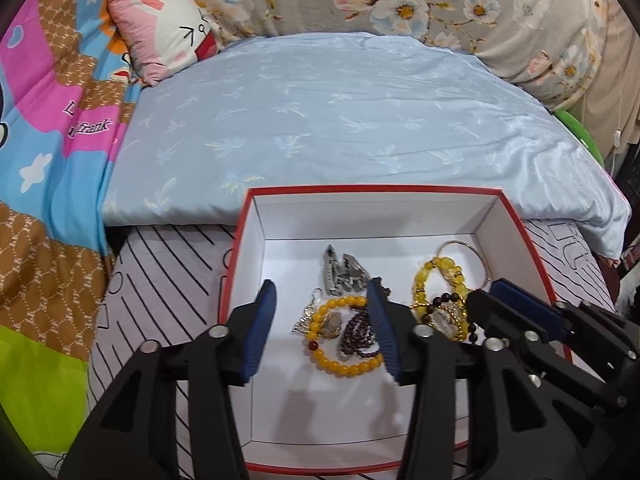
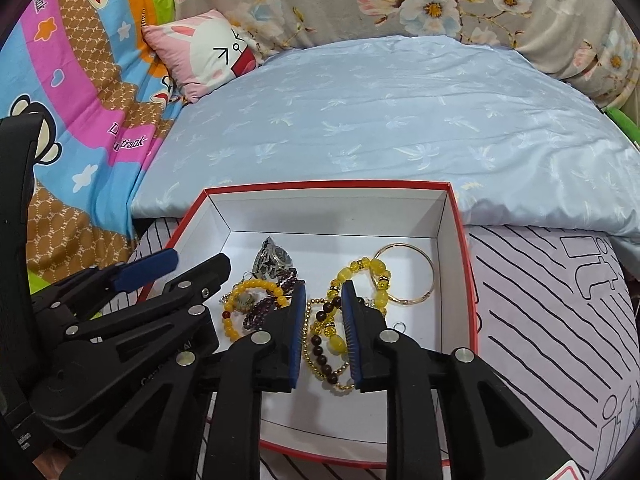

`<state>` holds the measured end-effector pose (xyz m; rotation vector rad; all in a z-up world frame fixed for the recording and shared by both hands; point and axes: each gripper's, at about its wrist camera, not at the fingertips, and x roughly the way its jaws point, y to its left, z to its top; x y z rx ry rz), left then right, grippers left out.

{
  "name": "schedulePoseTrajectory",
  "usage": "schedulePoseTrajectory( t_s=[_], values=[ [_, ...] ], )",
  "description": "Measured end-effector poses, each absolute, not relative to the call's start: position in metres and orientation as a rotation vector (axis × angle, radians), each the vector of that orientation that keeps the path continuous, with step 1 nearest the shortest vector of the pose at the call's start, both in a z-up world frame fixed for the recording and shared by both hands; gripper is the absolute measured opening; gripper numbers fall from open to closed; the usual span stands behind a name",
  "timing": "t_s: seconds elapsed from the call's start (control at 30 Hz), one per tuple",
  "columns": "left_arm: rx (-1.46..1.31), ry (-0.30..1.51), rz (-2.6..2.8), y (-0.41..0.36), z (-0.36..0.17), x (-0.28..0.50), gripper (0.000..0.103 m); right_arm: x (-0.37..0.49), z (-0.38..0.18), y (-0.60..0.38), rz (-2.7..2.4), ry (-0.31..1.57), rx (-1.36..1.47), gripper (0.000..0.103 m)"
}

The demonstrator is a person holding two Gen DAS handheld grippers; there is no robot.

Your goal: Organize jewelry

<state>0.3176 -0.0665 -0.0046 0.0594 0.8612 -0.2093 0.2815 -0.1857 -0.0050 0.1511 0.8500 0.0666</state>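
Left hand-held gripper hangs low over the red-rimmed box, its blue pads spread wide with nothing between them but air; below the gap lie an amber bead bracelet and a dark purple bead bracelet tangled inside it. A small silver earring sits just left of that pair, and a grey metal watch lies behind them, toward the far wall. Further right, a yellow crystal bracelet and a thin gold bangle rest near the box's right wall. The right hand-held gripper is over that side, its pads partly open and straddling a knot of yellow beads, a dark bead string and a fine gold chain; the pads look close to the beads but I cannot tell whether they touch.

All the jewelry is in the box, which stands on the bed. The step in hand seems to be picking one piece from the right-hand knot. Next comes closing on a single strand only, then lifting slowly so the neighbours slip free.
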Motion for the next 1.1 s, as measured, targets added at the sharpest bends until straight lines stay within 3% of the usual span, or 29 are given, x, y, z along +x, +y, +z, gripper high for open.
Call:
schedulePoseTrajectory(
  t_s=[0.6,1.1],
  values=[
    [0.073,0.847,-0.188,-0.067,0.007,0.306,0.049,0.27,0.002,-0.189,0.052,0.843,0.154,0.025],
    [0.097,0.831,-0.135,-0.07,0.021,0.27,0.049,0.23,0.016,-0.191,-0.044,0.818,0.128,0.039]
  ],
)
